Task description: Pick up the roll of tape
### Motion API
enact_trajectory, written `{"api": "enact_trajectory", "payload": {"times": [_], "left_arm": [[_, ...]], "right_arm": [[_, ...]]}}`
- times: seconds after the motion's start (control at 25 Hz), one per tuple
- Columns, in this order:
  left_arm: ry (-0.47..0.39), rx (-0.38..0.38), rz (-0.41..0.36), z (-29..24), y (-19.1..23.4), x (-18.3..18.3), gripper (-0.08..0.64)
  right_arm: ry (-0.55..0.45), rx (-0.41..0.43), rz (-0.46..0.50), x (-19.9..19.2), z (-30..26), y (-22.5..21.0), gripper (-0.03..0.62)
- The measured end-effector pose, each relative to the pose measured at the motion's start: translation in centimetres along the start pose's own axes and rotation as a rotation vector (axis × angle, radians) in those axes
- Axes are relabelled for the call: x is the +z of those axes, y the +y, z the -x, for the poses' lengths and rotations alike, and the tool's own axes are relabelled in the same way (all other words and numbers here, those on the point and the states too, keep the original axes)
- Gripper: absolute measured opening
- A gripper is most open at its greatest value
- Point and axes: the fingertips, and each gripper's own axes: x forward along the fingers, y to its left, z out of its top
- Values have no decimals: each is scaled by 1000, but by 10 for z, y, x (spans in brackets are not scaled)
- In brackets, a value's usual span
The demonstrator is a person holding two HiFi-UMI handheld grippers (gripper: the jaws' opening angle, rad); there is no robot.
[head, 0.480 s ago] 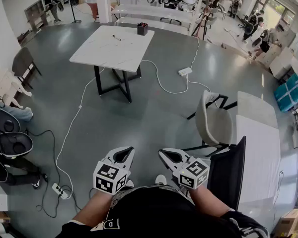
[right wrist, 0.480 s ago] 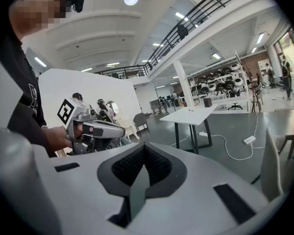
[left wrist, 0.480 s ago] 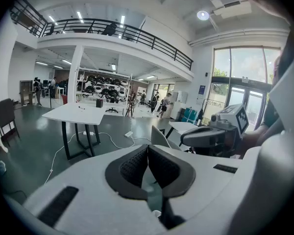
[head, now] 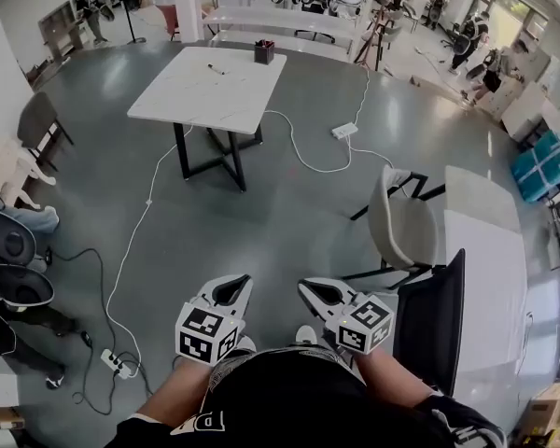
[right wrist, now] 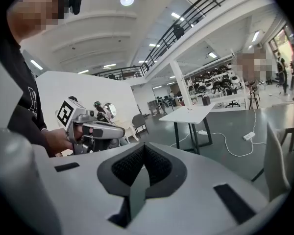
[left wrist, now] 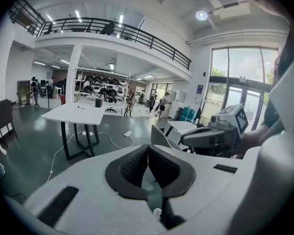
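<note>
Nothing much has moved. Against the earlier head view the room has slid a touch up and to the left, so I take it the head has tipped slightly. Both grippers sit where they were, low and close to the body.

I cannot find the roll of tape in any view. My guess is that it lies on the white surface (head: 205, 87) well ahead of both jaws. A dark holder (head: 263, 52) stands near its far edge, with a small dark thing beside it that I can't identify, but nothing there reads as a roll from this far off. A pale chair (head: 401, 227) stands ahead and to the right of the jaws, and a second white surface (head: 490, 278) runs further right, past a dark chair back (head: 429, 325).

The left gripper (head: 233, 286) has its jaws clenched, the pads meeting with nothing between them. The right gripper (head: 315, 289) is clenched on nothing as well. The two are side by side, near each other, pointing a little downward over open floor.

I judge the task to be at its very start: search and approach, with no reach begun. The next move calls for finding the tape and walking up to the surface ahead. One pair of jaws must then release before it closes over the roll's wall.
</note>
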Motion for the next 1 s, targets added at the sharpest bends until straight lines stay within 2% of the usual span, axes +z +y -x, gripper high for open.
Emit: {"api": "enact_trajectory", "payload": {"times": [0.16,0.36,0.72,1.0], "left_arm": [[-5,-10,-6,8,13,-2,20],[0,-18,-10,21,35,-3,20],[11,-3,12,47,85,-18,20],[23,-5,38,39,104,-23,20]], "right_arm": [[-20,26,3,3,-14,17,4],[2,9,26,5,-38,31,5],[25,-8,-9,-6,-77,55,5],[24,-21,-32,-2,-96,41,5]]}}
